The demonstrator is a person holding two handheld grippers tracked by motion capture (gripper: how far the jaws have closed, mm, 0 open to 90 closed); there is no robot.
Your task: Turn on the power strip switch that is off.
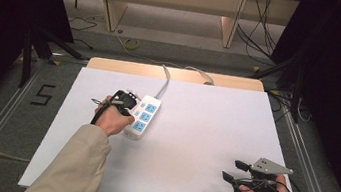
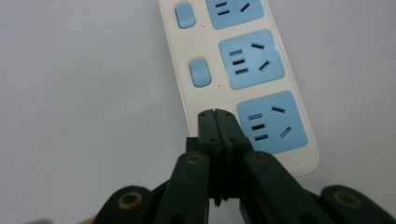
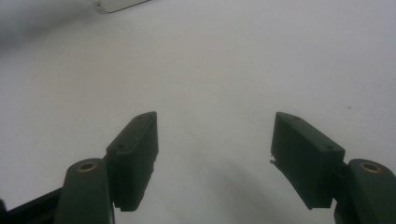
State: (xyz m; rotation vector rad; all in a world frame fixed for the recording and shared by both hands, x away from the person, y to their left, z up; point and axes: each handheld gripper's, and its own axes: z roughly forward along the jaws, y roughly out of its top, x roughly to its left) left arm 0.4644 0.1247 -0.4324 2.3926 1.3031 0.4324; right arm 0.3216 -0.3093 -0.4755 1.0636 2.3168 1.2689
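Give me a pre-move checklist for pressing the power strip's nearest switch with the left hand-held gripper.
1. Left hand-held gripper jaws closed to a single tip: ok.
2. Tip lined up with the switch column of the power strip: ok; it sits at the near end, below the middle switch.
3. Tip actually touching the near switch: cannot tell; the jaws cover that spot.
4. Strip lying flat on the white table: ok.
5. Strip's cable running off the far edge, away from the hands: ok.
6. Right hand-held gripper open and apart from the strip, at the near right corner: ok.
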